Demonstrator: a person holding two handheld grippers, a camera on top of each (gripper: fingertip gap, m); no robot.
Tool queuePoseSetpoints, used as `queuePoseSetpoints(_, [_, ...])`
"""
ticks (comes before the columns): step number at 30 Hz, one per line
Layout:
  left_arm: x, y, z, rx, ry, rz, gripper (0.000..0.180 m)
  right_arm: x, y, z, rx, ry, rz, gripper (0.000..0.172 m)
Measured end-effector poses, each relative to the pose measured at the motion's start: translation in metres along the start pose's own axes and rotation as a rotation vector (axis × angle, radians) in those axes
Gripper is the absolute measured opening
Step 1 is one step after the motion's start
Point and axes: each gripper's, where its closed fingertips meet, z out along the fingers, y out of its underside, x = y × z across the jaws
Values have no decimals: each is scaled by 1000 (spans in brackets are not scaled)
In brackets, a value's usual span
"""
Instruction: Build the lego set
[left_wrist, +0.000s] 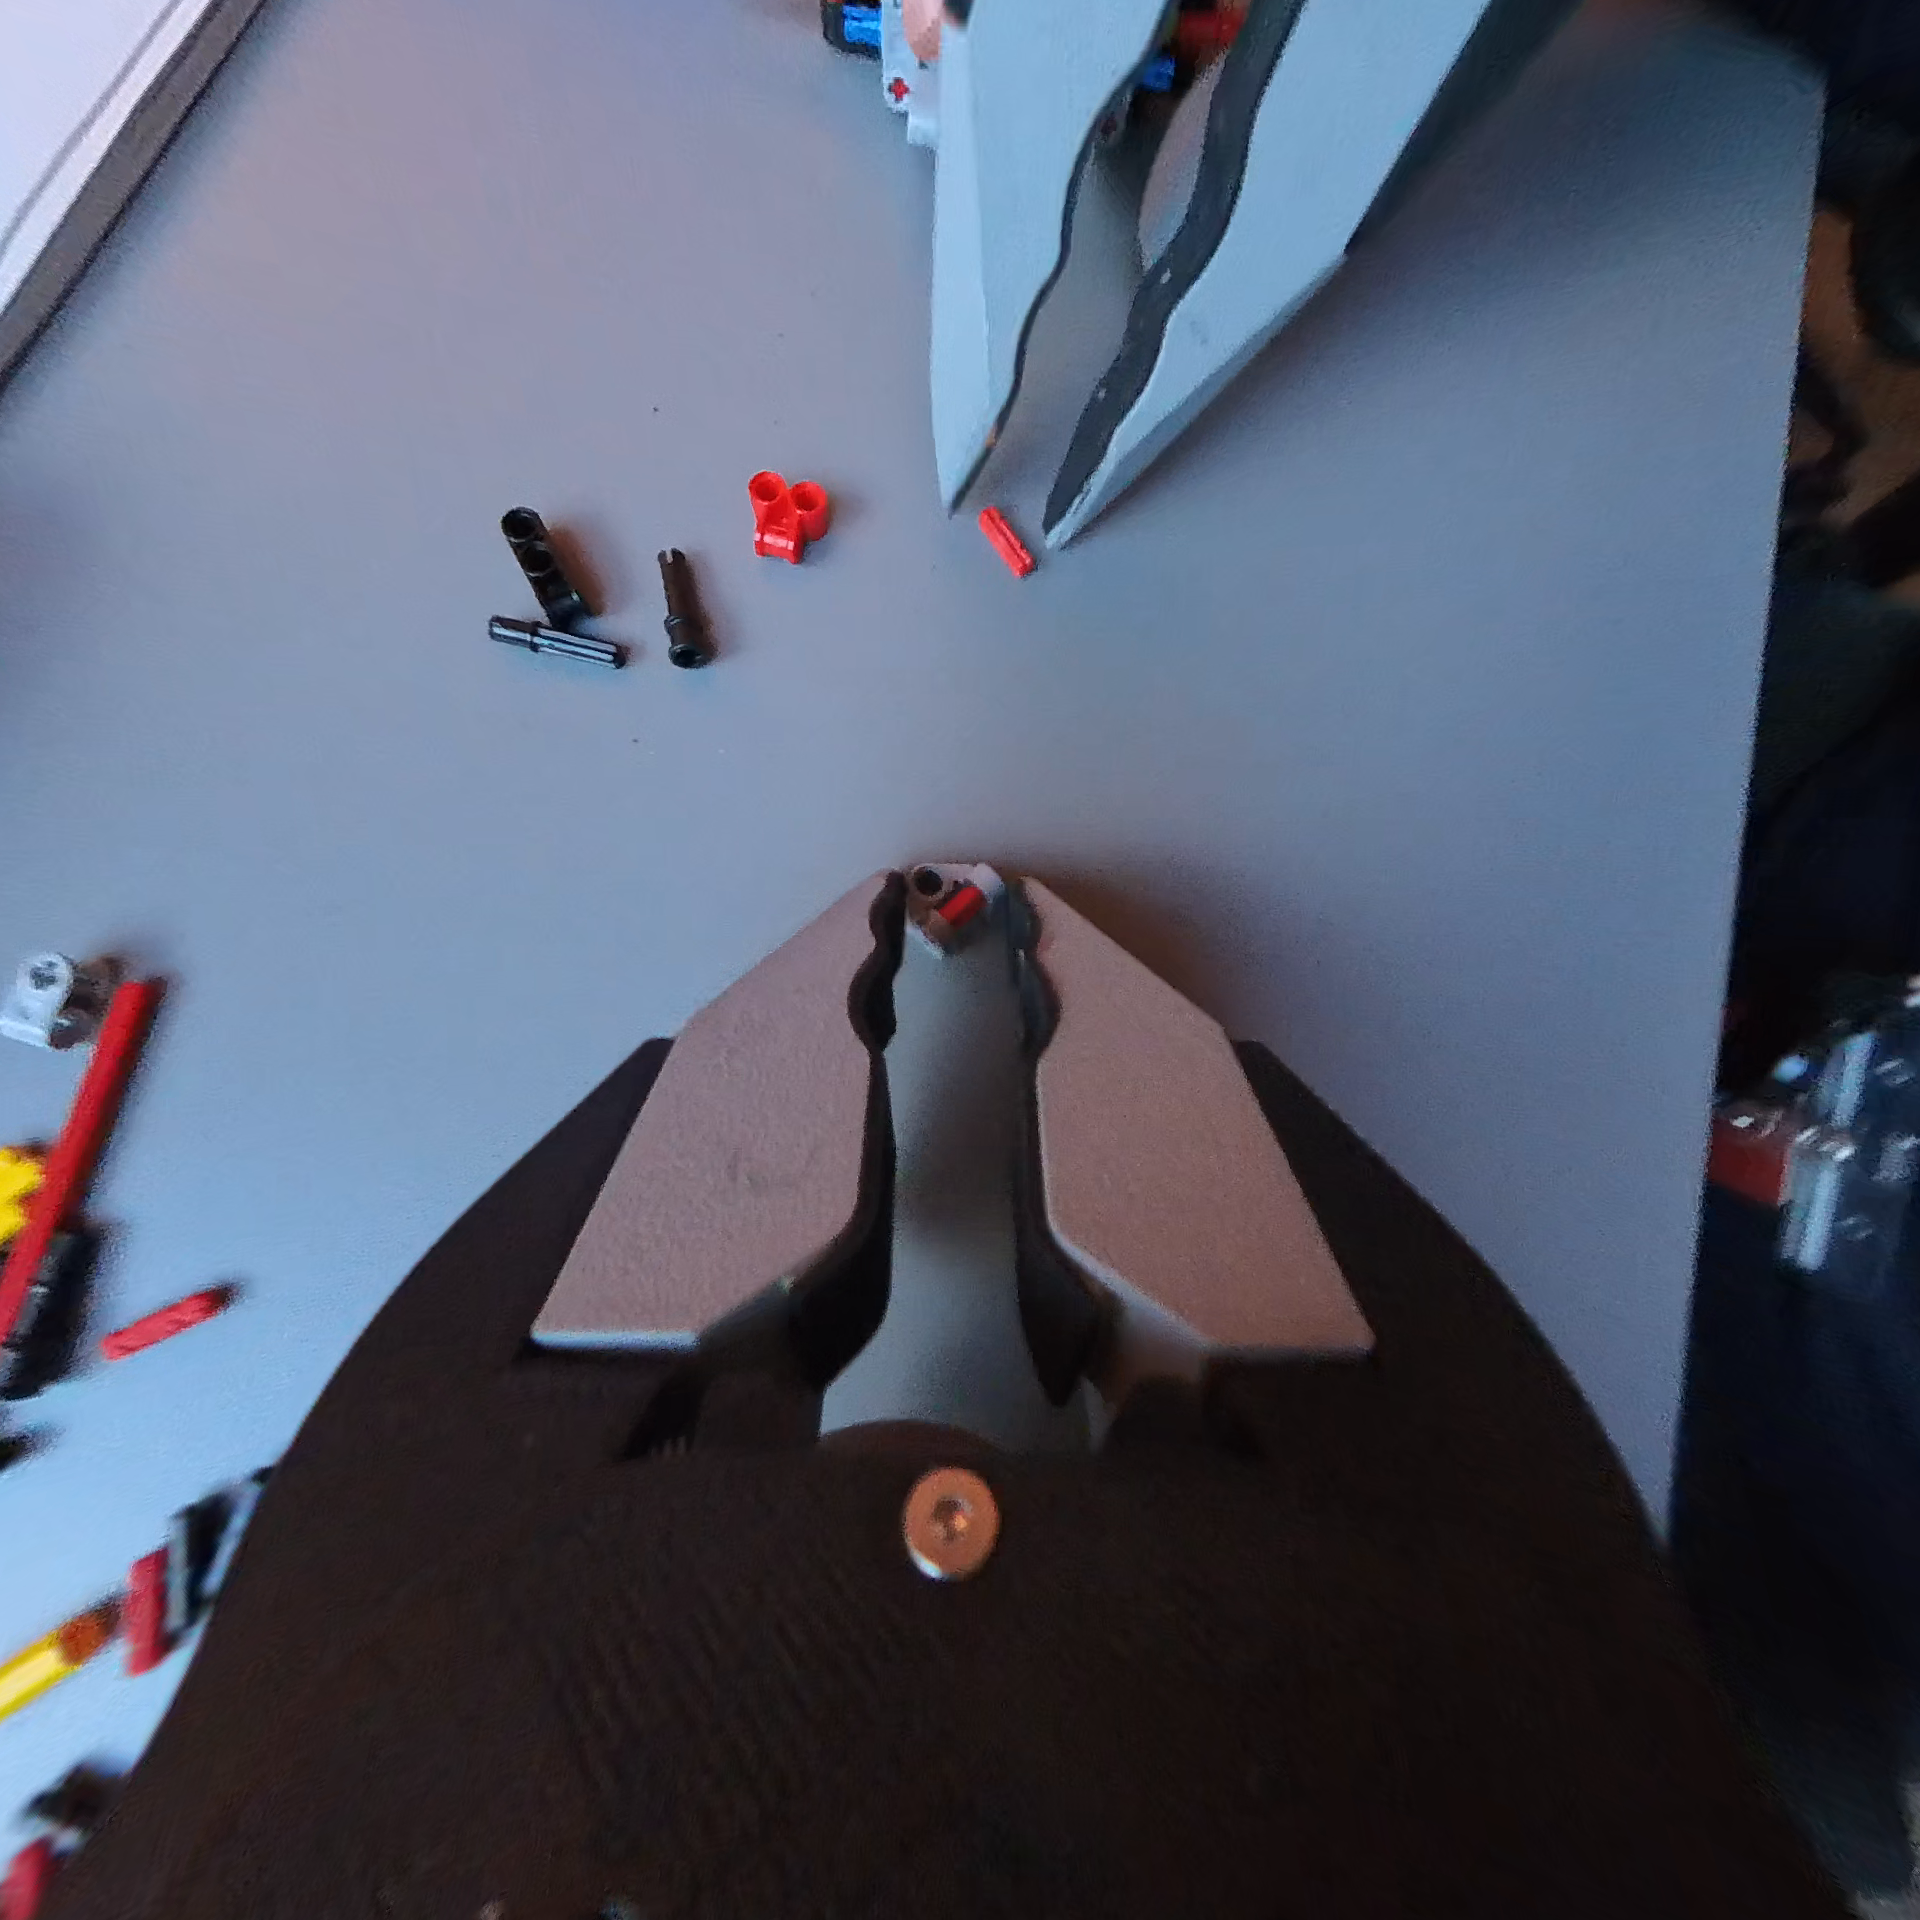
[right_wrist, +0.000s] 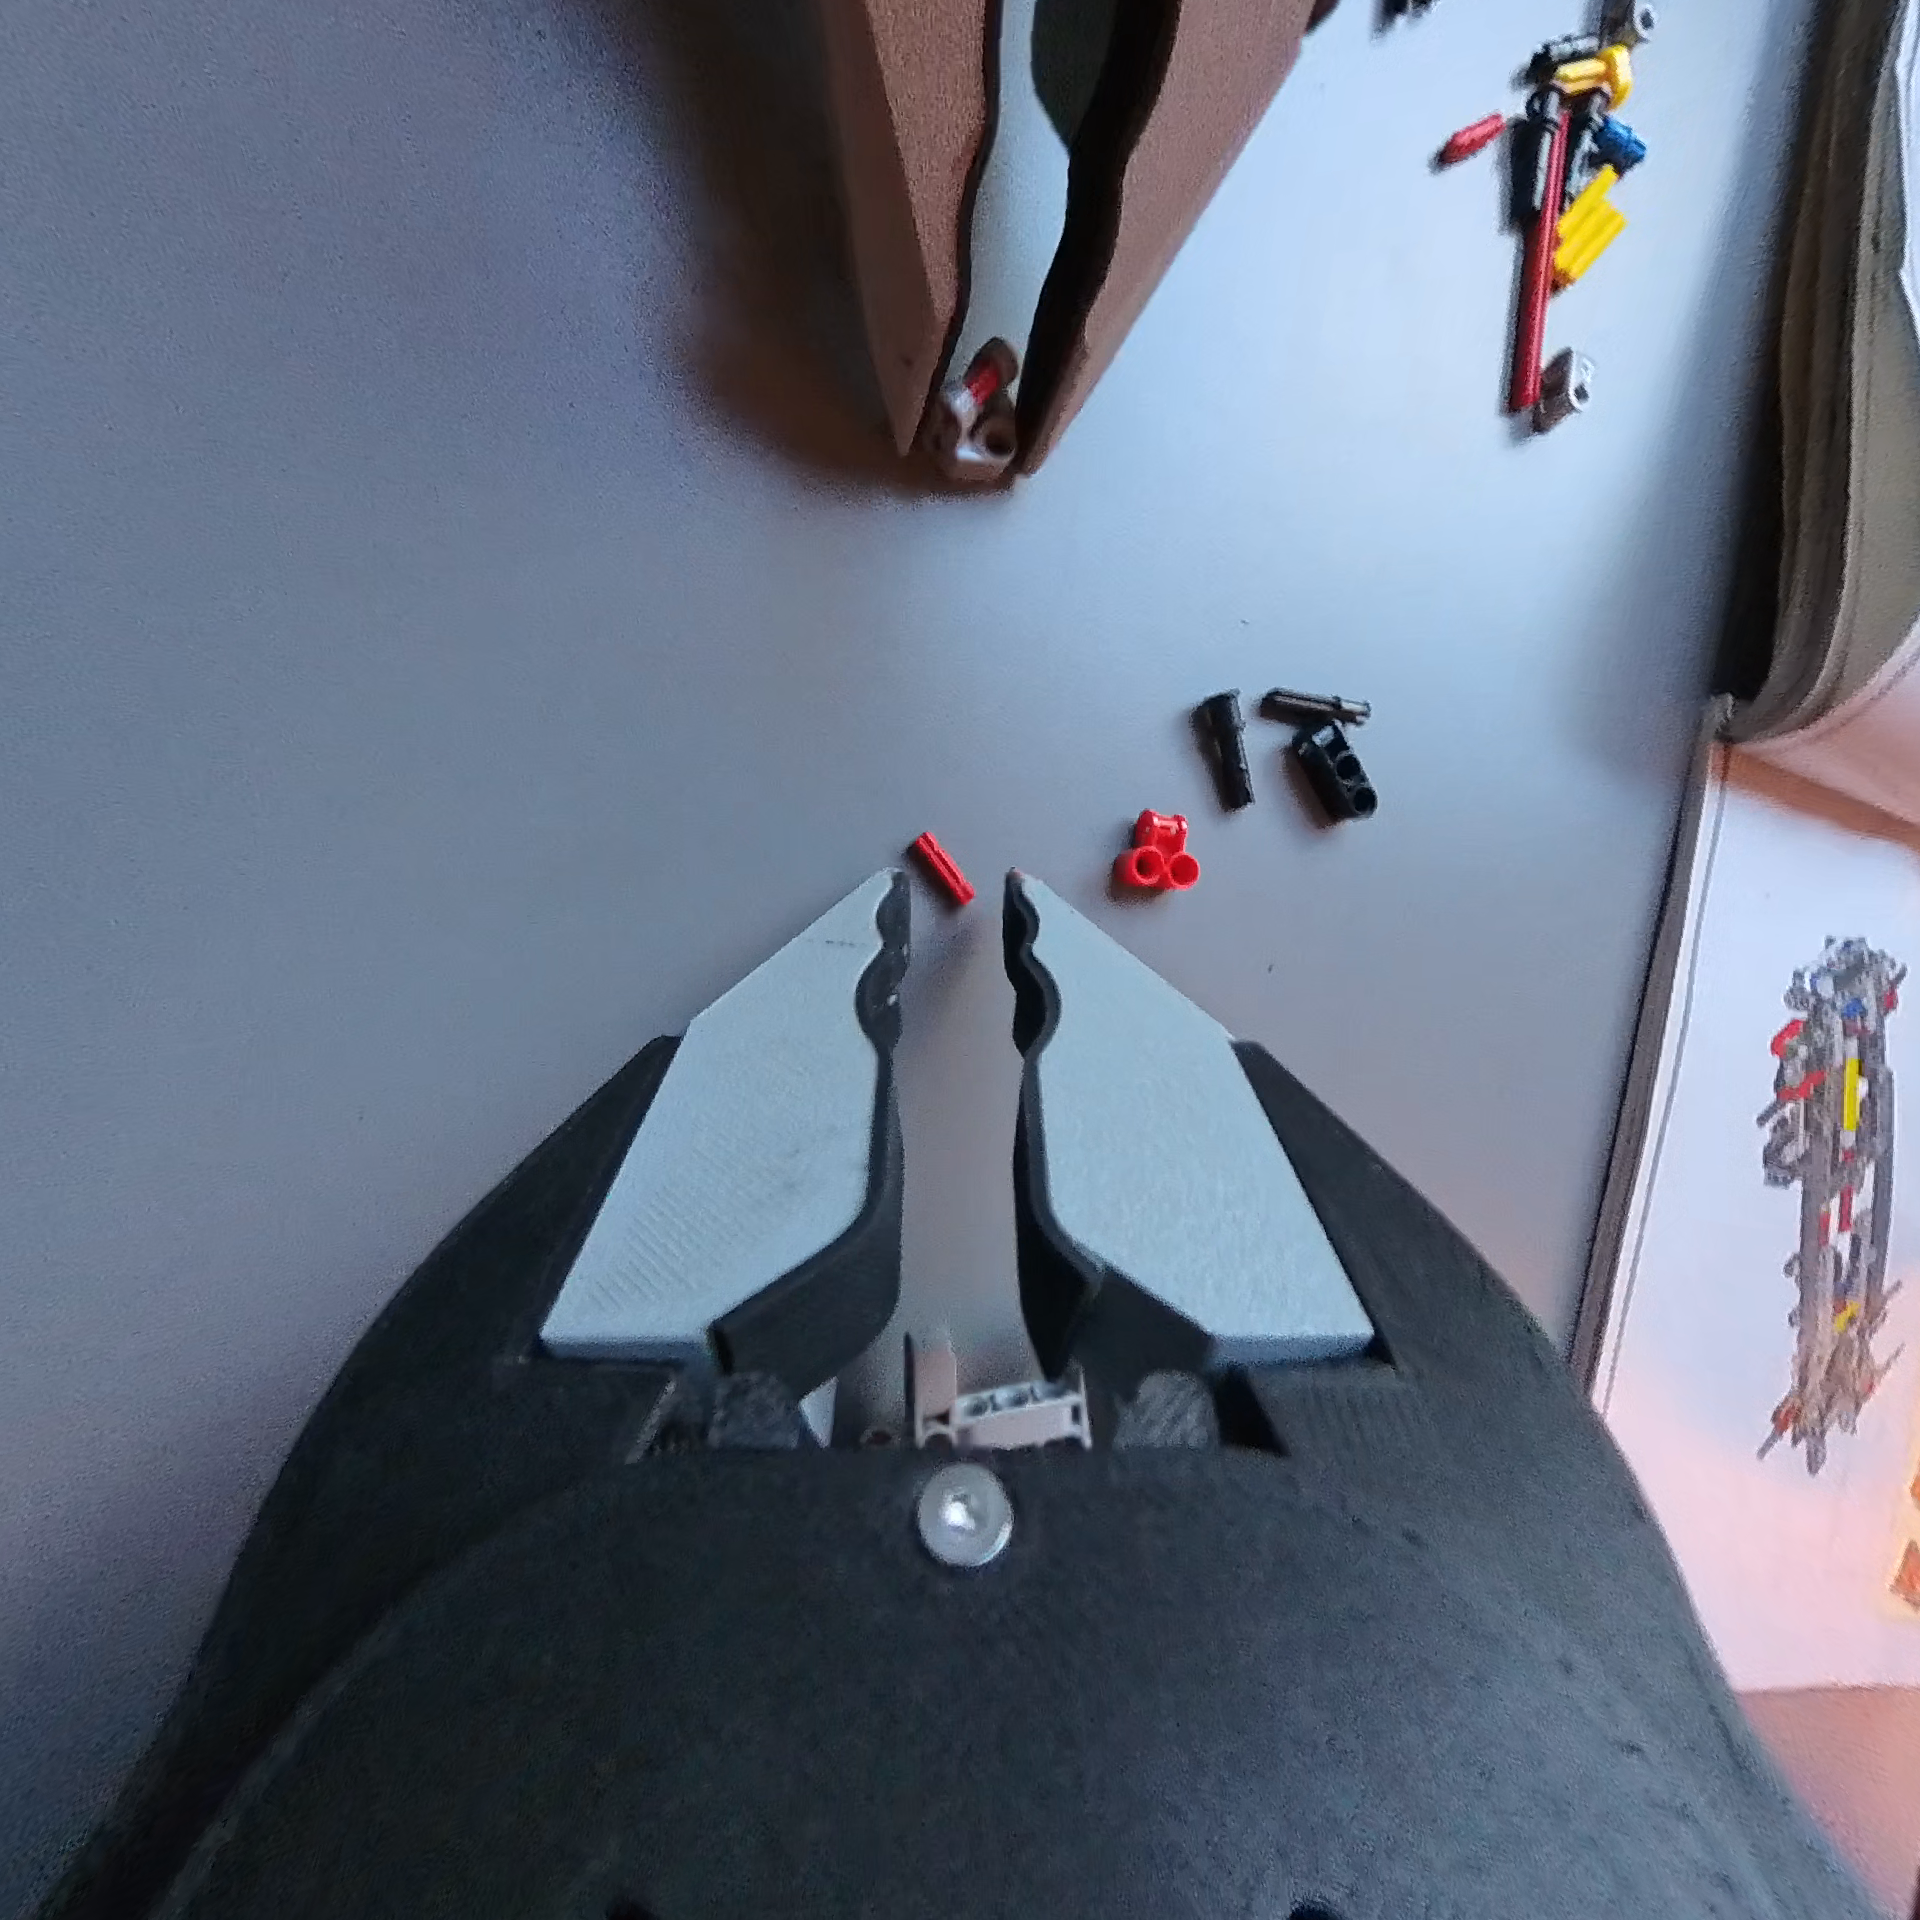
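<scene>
A: Any brands or writing? We see none we can read. The printed sheet (right_wrist: 1834, 1195) past the table edge, right of the R wrist view, bears a pic of a built model and nothing legible.

B: Agreed. L gripper (left_wrist: 956, 902) first: we see it closed on a small grey connector piece (left_wrist: 948, 906) w/ a red part in it and a dark hole at one end. From the R wrist view the same piece (right_wrist: 977, 421) sits pinched right at the tips, both fingers against it.

A: R gripper (right_wrist: 956, 883): jaws apart, nothing between them. The short red axle (right_wrist: 943, 868) lies on the table (right_wrist: 416, 623) just ahead of the tips, nearer the L finger, not touched.

B: Nearby we've got the red double-hole connector (right_wrist: 1155, 854), then three black bits (right_wrist: 1288, 748): a pin, a thin axle, a two-hole piece.

A: Hard to make out: the pile of red, yellow, blue and black parts (right_wrist: 1558, 208) is blurred, and in the L wrist view it's cut off at the frame edge. Grey parts (right_wrist: 997, 1403) behind the R jaws are half hidden; can't tell what they are.

B: Room: wide bare table L of the R gripper. The table edge (right_wrist: 1652, 1039) runs along the R side, and the two grippers face each other, well apart.
</scene>
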Motion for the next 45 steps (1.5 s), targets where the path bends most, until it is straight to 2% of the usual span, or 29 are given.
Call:
queuePoseSetpoints(2, [4,-3,2,12,8,-37,21,-1,-3,2,8,-32,-7,12])
queuePoseSetpoints(4, [6,-5,4,14,15,-41,26,-7,-3,3,7,-99,17,0])
queuePoseSetpoints(7, [10,-7,6,9,32,-38,33,-8,-2,2,13,-132,45,0])
queuePoseSetpoints(12, [7,-9,0,23,-1,3,39,-2,-7,2,45,-75,45,0])
queuePoseSetpoints(16, [4,-28,-9,99,-97,150,23,3,-30,-8,164,-75,104,0])
queuePoseSetpoints(18, [1,-35,-7,119,-150,218,20,2,-39,-13,217,-98,137,0])
queuePoseSetpoints(24, [15,-53,-4,207,-95,249,17,4,-54,-25,319,-116,208,0])
queuePoseSetpoints(30, [21,-61,-3,226,-144,366,6,0,-54,-23,319,-168,263,0])
queuePoseSetpoints(39, [23,-59,-6,250,-127,386,2,-2,-57,-24,340,-175,256,0])
queuePoseSetpoints(43, [25,-60,-9,289,-58,319,2,-3,-60,-26,365,-127,227,0])
queuePoseSetpoints(45, [28,-61,-13,312,-37,306,2,-6,-63,-29,367,-116,245,6])
